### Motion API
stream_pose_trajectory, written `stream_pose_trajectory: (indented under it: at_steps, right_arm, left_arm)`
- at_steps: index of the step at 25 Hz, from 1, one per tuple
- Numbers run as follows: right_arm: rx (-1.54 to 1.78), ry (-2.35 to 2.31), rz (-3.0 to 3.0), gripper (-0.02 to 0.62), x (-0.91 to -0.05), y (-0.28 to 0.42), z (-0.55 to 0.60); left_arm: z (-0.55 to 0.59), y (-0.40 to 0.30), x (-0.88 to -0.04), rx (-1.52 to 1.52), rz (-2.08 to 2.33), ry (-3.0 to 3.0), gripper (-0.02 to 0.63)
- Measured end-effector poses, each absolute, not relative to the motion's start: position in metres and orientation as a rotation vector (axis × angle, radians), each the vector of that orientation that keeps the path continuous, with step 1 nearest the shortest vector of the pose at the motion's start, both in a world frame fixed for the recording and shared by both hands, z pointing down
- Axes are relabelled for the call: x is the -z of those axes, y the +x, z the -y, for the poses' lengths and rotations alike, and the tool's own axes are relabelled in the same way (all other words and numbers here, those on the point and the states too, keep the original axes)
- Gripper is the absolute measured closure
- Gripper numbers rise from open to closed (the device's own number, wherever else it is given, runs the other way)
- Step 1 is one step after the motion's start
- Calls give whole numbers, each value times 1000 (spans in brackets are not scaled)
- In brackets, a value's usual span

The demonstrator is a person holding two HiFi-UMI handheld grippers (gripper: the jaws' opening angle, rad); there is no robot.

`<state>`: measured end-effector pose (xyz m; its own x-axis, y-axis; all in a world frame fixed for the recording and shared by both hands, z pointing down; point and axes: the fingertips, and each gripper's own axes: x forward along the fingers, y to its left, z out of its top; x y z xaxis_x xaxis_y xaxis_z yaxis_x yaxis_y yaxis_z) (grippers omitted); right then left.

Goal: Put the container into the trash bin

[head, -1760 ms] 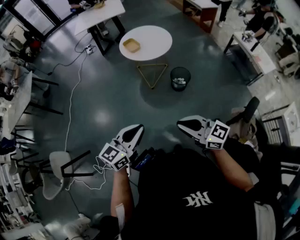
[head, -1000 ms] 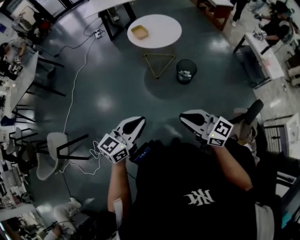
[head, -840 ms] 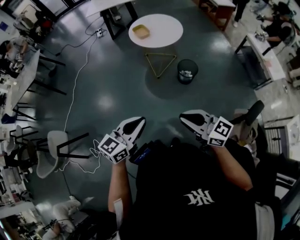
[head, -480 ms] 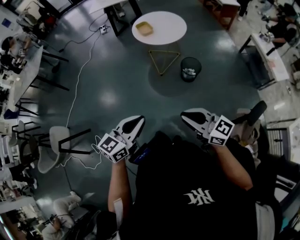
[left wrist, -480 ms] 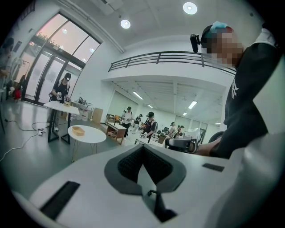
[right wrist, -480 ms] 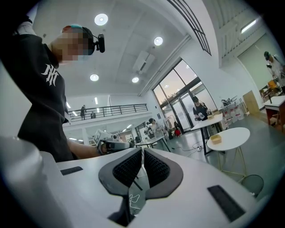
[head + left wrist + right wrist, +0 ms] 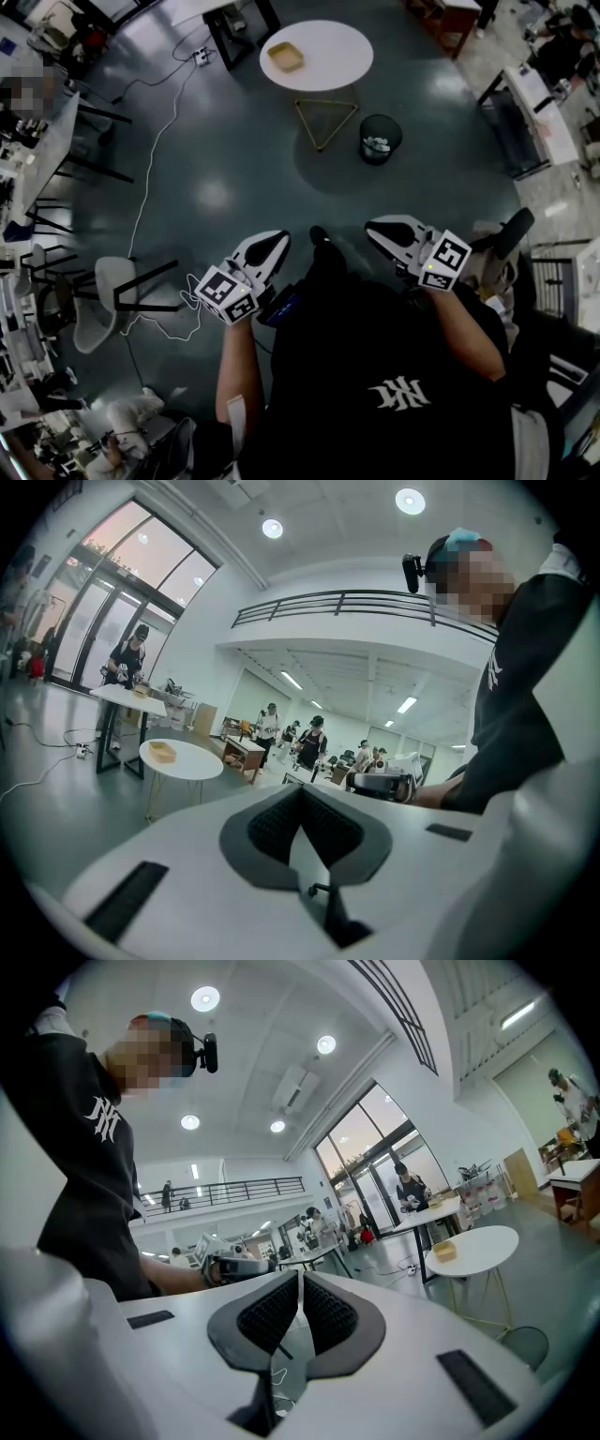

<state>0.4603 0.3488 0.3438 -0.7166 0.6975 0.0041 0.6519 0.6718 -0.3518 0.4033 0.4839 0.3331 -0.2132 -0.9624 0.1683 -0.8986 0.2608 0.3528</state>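
A tan, tray-like container [image 7: 286,57] lies on a round white table [image 7: 333,70] far ahead in the head view. A black mesh trash bin [image 7: 381,138] stands on the floor to the right of the table's gold wire legs. My left gripper [image 7: 272,246] and right gripper [image 7: 380,230] are held out in front of my body, well short of the table. Both are shut with nothing between the pads. The left gripper view shows its jaw tips [image 7: 301,794] meeting, with the container [image 7: 162,752] far off. The right gripper [image 7: 300,1283] sees the container [image 7: 444,1250] and the bin [image 7: 523,1344].
A white cable [image 7: 150,178] snakes over the dark floor at left, near a grey chair [image 7: 103,314]. Desks with people stand along the left edge and at the right [image 7: 539,103]. A black office chair [image 7: 506,230] is close on my right.
The head view has shifted, so the table and bin sit a little further right. A shoe tip now shows between the grippers. Both grippers keep the same shut pose.
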Motion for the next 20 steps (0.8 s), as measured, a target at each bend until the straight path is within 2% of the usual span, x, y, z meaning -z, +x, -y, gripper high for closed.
stream_pose_trajectory:
  at_steps: [10, 20]
  right_arm:
    - [-471, -1085, 2738, 552, -350, 389, -324]
    - [-423, -1032, 2729, 552, -344, 270, -307]
  left_arm:
    - [-460, 324, -335, 285, 2196, 1728, 604]
    - [-452, 198, -325, 312, 2207, 1744, 603]
